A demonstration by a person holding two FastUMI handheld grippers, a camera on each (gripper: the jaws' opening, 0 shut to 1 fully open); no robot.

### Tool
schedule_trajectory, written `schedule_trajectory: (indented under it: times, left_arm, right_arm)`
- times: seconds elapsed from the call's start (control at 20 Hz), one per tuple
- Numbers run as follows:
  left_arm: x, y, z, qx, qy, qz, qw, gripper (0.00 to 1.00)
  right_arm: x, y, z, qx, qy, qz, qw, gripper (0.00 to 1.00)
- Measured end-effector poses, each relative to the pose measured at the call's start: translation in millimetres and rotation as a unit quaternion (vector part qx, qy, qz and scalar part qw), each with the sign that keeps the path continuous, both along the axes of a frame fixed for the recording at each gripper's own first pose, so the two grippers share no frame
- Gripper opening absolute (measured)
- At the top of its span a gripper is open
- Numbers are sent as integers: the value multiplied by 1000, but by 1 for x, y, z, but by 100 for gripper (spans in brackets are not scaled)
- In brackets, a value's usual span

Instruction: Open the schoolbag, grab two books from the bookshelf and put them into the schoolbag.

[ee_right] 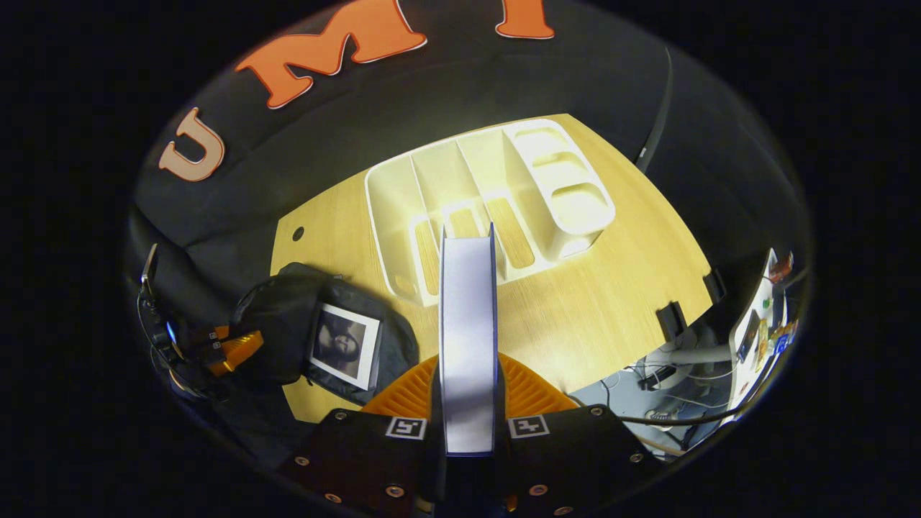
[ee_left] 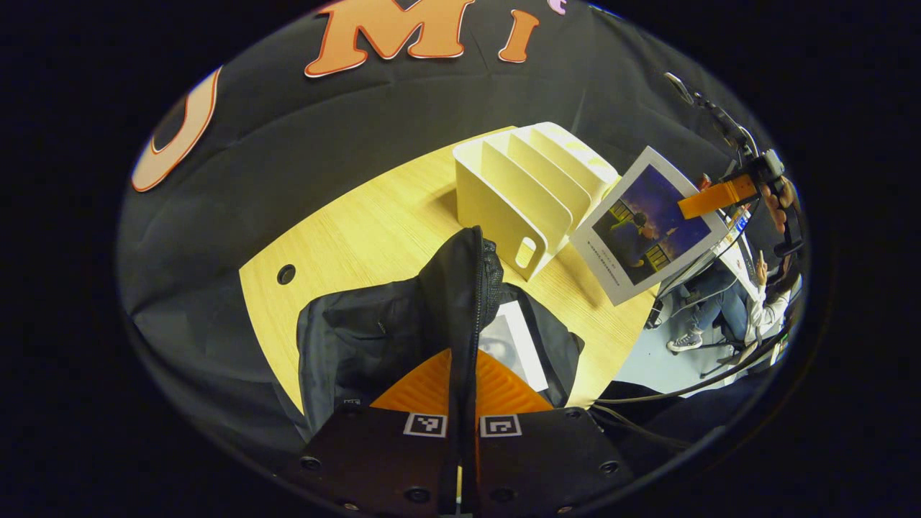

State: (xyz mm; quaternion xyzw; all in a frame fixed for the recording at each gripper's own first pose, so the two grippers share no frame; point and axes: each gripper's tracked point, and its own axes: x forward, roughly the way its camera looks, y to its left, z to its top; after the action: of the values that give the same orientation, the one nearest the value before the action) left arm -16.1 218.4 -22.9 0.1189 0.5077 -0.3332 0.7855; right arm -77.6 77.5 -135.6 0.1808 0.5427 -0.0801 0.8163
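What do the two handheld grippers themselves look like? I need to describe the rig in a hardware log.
Each gripper has a dark, boxy body studded with round screws and carrying two small square black-and-white tags, one at the base of each finger. This shows on the left gripper and the right gripper alike. Seen from afar, the right gripper trails dark cables.

Pale wooden table (ee_right: pixel 611 302) with a round cable hole (ee_left: pixel 286 274), ringed by black cloth wall (ee_left: pixel 302 144); beyond its edge, grey floor (ee_left: pixel 647 367), trailing cables (ee_left: pixel 691 388), a seated person (ee_left: pixel 727 302).
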Motion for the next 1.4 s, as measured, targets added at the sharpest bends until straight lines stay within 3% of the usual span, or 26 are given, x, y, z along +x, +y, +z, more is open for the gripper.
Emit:
schedule_trajectory:
  times: [0.5,0.7,1.4]
  left_arm:
    - [-1,0,-1,-8,3,6,1000,3]
    - [0,-3,0,-7,-1,5,1000,3]
    - [8,1,10,-12,-11,20,1000,3]
  right_arm:
    - [-25,37,19,105,-62,-11,992,27]
    - [-25,60,17,172,-86,-16,981,27]
    - [6,134,-32,292,-127,-40,947,26]
